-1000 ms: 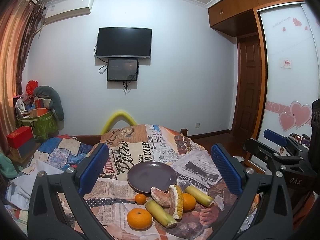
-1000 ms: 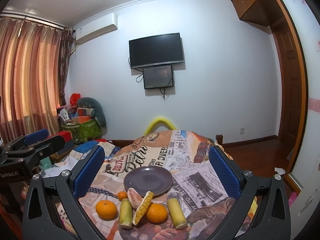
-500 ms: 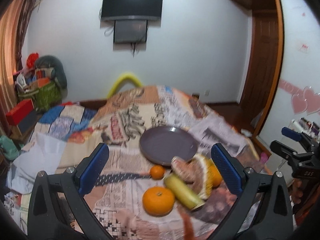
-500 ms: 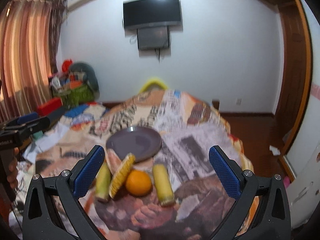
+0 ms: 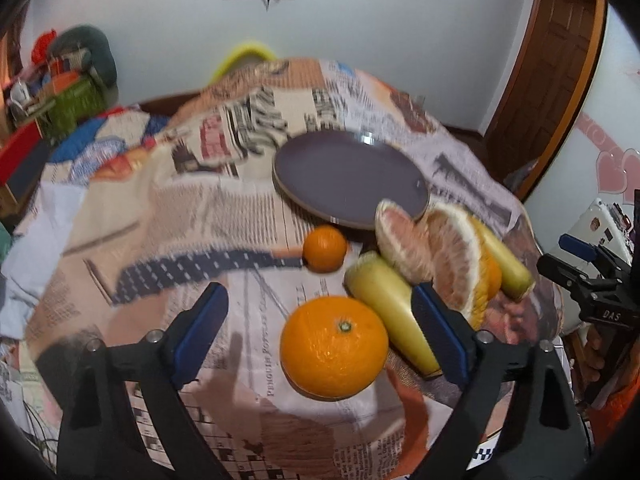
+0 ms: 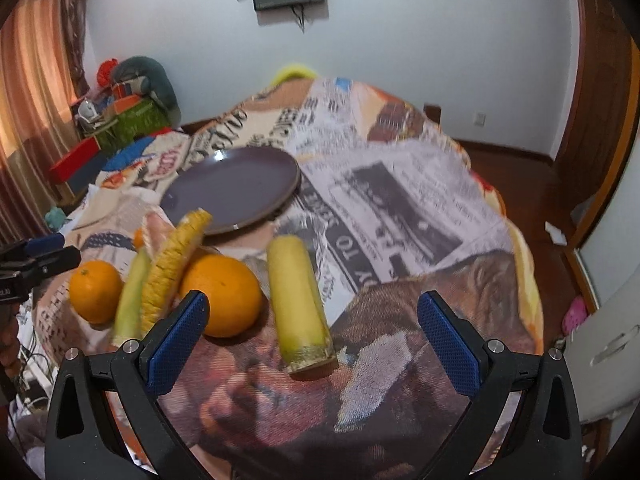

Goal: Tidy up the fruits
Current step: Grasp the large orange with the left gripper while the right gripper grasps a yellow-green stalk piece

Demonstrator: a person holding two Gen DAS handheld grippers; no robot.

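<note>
Your left gripper (image 5: 320, 320) hangs w/ jaws wide apart, nothing in them; the big orange (image 5: 334, 346) sits on the cloth right btwn its pads. Your right gripper (image 6: 312, 320) is spread wide too, empty, w/ a sugarcane piece (image 6: 298, 300) lying btwn its pads and a 2nd orange (image 6: 222, 294) by the left pad. Next out: another cane piece (image 5: 390, 314), pomelo wedges (image 5: 432, 248), a small tangerine (image 5: 325, 248). Farthest, the purple plate (image 5: 348, 178) on the newsprint-pattern tablecloth (image 5: 200, 220), bare.
</note>
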